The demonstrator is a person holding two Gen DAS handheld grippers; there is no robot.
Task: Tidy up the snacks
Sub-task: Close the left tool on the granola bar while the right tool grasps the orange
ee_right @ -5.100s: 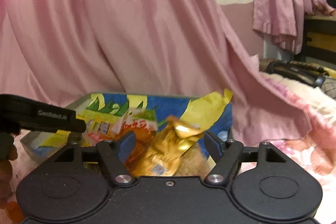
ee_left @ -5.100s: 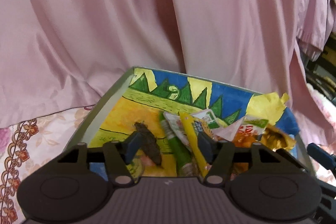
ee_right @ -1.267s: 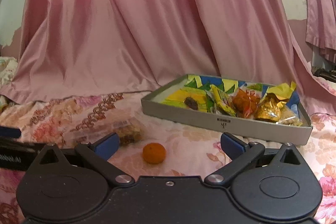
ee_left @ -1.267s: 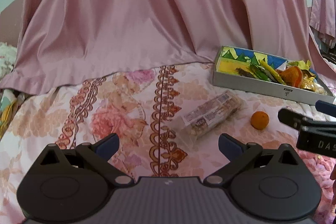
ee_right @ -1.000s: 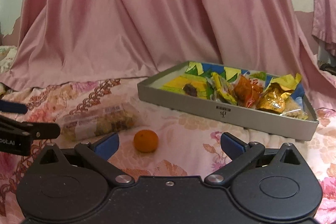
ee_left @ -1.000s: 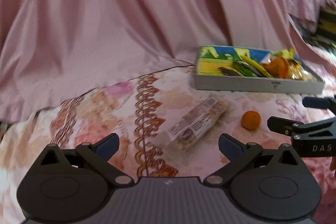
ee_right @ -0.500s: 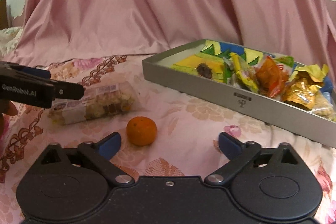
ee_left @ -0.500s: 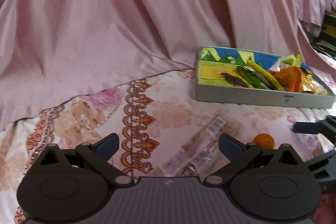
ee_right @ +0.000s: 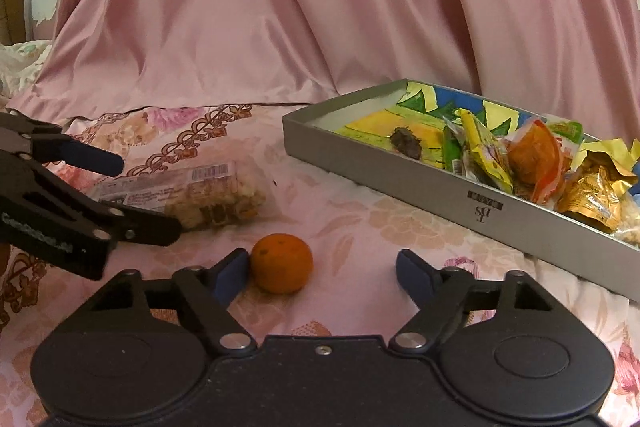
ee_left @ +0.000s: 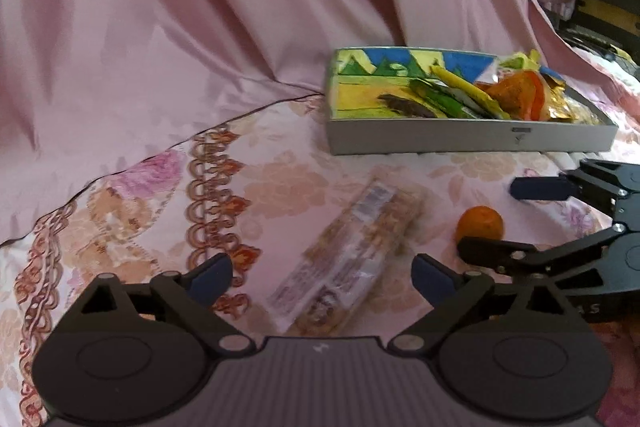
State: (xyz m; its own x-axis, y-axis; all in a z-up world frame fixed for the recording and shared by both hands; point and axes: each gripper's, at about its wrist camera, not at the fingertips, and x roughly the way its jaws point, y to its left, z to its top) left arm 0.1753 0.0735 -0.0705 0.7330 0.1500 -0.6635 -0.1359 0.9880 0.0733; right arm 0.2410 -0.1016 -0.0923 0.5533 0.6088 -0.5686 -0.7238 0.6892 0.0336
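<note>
Two loose snacks lie on the flowered bed cover, both outside the tray point(ee_right: 404, 169), which stands beyond them and toward the right and already holds several packets bunched at its right end; its left end is bare. The left tongs point(ee_left: 322, 277) are spread wide and empty, with the bar point(ee_left: 352, 259), a clear-wrapped oblong packet, lying just ahead between the finger lines; its long axis runs obliquely, near end toward the left tongs, far end up and to the right toward the tray. The right tongs point(ee_right: 316, 273) are likewise spread wide and empty; the orange point(ee_right: 282, 263) sits inside their span, hard against the left finger point(ee_right: 230, 275) and well clear of the other. In the left view the orange point(ee_left: 480, 225) lies between the right tongs' point(ee_left: 516, 219) two fingers. Each snack thus has its own nearer tongs: bar left, orange right. The bar probably needs a grip across its short axis, hence some turn of the left tongs. The cover between snacks and tray is open; the tray's near wall is the one edge to clear.
</note>
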